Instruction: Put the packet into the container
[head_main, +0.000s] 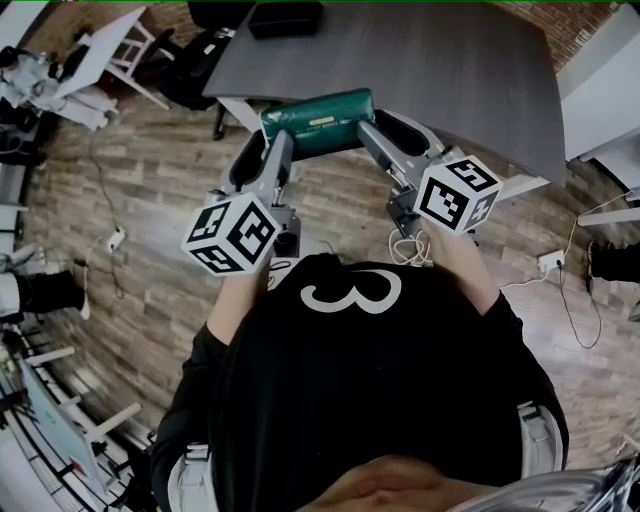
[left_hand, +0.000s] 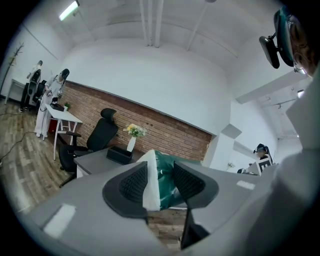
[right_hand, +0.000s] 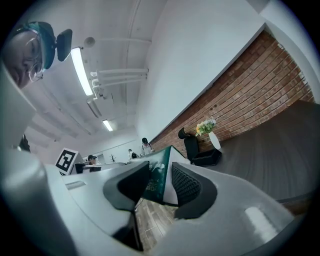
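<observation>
Left tool (head_main: 277, 143) grips the packet's (head_main: 318, 122) left end, its jaws closed on the white seam. Right tool (head_main: 386, 131) grips the right end the same way. The green packet spans level between them, lifted in the air by the worktop's (head_main: 420, 60) near edge.

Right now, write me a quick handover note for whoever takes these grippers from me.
Left gripper: shut on the packet's left end.
Right gripper: shut on its right end.
Packet: green, held in the air between both, by the grey table's near edge.
Black box, likely the container: at the table's far side.
Done: packet lifted.
Left: carry it over, put it in.
</observation>
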